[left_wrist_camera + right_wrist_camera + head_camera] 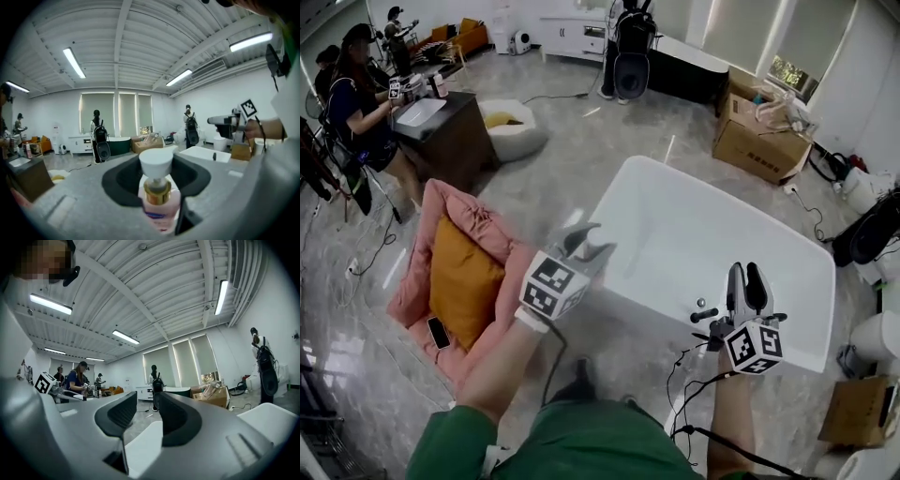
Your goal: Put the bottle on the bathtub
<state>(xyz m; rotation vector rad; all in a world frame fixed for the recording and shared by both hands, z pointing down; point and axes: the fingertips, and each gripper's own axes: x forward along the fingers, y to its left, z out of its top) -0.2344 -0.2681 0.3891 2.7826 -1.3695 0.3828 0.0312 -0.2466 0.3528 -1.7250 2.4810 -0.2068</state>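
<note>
A pink pump bottle (159, 201) with a white cap (598, 249) and a gold collar stands upright between the jaws of my left gripper (586, 246), which is shut on it. That gripper hangs at the near left rim of the white bathtub (703, 234). In the left gripper view the bathtub (206, 153) lies beyond the bottle to the right. My right gripper (746, 274) hovers over the tub's near rim beside small dark fittings (702, 309). Its jaws are only slightly apart and hold nothing (146, 401); white tub surface (140, 446) shows below them.
A pink floor bed with an orange cushion (464, 272) and a phone (438, 332) lies left of the tub. Behind it stand a dark desk (441, 131) with a seated person (356, 103), a round pet bed (511, 127) and a cardboard box (759, 141). Cables (680, 375) trail near my right arm.
</note>
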